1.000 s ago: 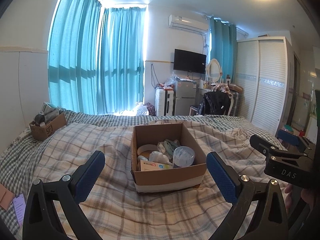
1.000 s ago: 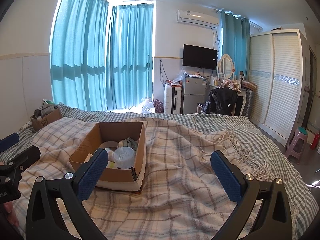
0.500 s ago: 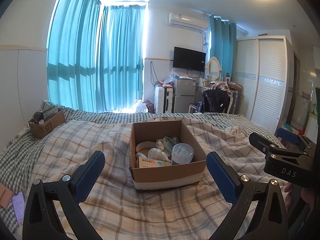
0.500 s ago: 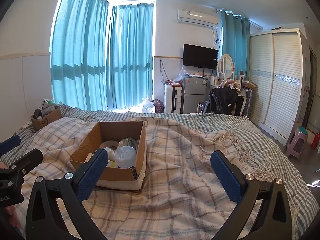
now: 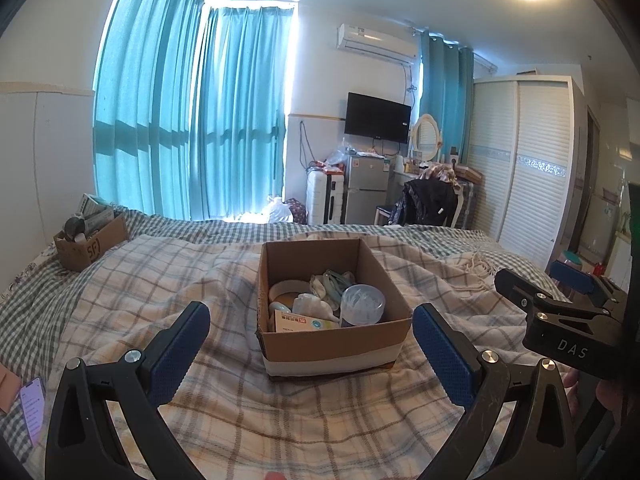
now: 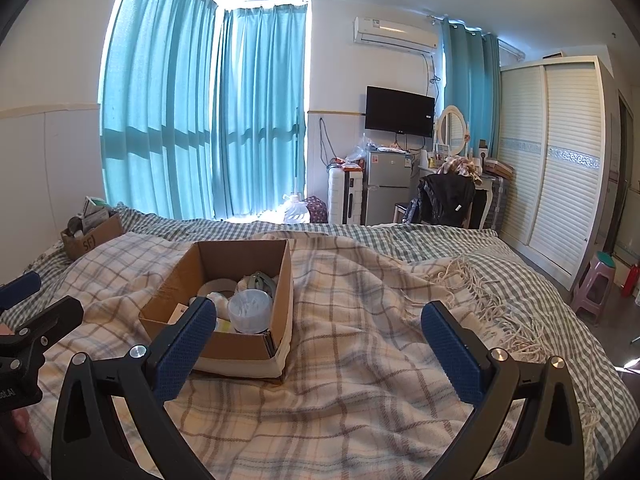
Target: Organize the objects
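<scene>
An open cardboard box (image 5: 332,340) sits on the plaid blanket on the bed; it also shows in the right wrist view (image 6: 224,344). It holds several small items: a clear round tub (image 5: 362,305), a flat packet (image 5: 304,324), a tape roll and some cloth. My left gripper (image 5: 310,354) is open and empty, just in front of the box. My right gripper (image 6: 316,344) is open and empty, to the right of the box over the blanket.
A second smaller cardboard box (image 5: 90,242) with items stands at the bed's far left. A phone (image 5: 32,404) lies at the near left edge. The plaid blanket (image 6: 360,360) covers the bed. A wardrobe and a plastic stool (image 6: 596,280) are at the right.
Both views have tilted slightly upward, so the box sits a little lower in the left view. Both grippers stay open. The box has not moved on the bed.
</scene>
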The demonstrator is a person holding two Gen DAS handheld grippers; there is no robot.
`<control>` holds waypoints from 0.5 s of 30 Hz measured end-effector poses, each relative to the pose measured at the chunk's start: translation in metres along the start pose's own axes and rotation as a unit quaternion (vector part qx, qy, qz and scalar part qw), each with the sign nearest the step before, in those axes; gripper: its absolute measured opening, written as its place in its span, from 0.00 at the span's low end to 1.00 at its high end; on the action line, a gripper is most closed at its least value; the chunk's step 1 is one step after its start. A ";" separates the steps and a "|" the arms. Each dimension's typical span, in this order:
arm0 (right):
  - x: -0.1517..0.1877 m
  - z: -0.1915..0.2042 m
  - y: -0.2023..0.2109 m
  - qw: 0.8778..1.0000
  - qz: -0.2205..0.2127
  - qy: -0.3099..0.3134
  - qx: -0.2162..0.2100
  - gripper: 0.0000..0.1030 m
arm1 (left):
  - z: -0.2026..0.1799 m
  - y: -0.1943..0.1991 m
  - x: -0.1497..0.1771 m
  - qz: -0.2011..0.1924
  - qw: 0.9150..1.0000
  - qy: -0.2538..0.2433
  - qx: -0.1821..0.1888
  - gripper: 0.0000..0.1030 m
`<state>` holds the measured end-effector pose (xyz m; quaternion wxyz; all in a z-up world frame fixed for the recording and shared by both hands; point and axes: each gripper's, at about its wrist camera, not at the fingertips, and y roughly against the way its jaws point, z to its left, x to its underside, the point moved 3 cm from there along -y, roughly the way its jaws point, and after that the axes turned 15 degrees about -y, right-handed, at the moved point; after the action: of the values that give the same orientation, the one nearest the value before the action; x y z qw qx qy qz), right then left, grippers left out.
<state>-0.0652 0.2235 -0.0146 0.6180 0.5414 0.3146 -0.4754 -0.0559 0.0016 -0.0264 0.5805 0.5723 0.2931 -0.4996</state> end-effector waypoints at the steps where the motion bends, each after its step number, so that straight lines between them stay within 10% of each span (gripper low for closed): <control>1: 0.000 0.000 0.000 1.000 0.000 0.000 0.000 1.00 | 0.000 0.000 0.000 -0.001 1.000 0.001 -0.002 1.00; 15: 0.002 0.002 0.000 1.000 0.003 0.003 -0.002 1.00 | 0.002 -0.001 0.002 0.005 1.000 -0.004 -0.021 1.00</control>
<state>-0.0648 0.2211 -0.0165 0.6196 0.5428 0.3156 -0.4710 -0.0562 -0.0009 -0.0280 0.5959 0.5594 0.2984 -0.4928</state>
